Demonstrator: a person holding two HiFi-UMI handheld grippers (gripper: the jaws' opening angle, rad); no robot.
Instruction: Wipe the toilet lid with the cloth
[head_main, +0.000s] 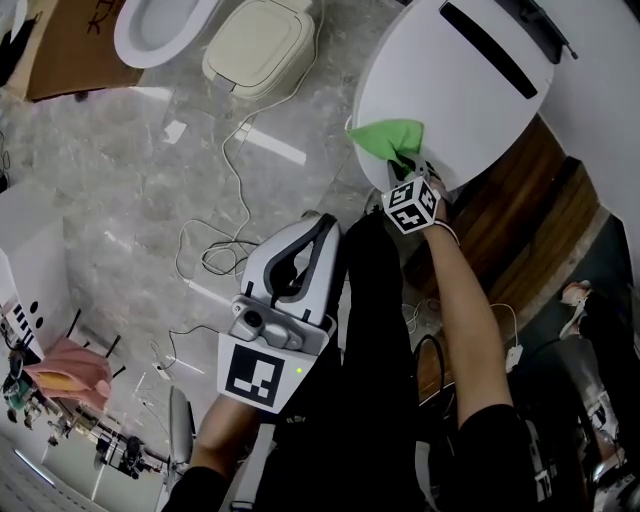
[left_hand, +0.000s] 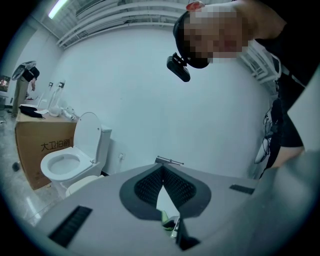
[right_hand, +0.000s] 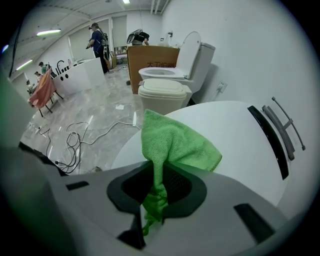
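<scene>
Cloth handling: the green microfibre cloth (right_hand: 175, 140) is judged light, soft and limp. It folds under its own weight (there is no stiffness to push with), so a gathered corner is the sound place to take hold.
Cloth position: it lies at the near edge of the closed white toilet lid (right_hand: 245, 145) and appears to rest on it. The body fans out just beyond the fingertips, and one bunched tail runs back between them.
Right gripper: the right gripper (right_hand: 157, 182) has its fingers pinching that bunched tail.
Left gripper: the left gripper (left_hand: 163, 172) has its fingers pressed together at the tips with nothing between them. It is held over the floor, well apart from the lid.
Lid surface: smooth and glossy, judged slippery. The cloth should glide, so downward pressure is needed for full contact.
</scene>
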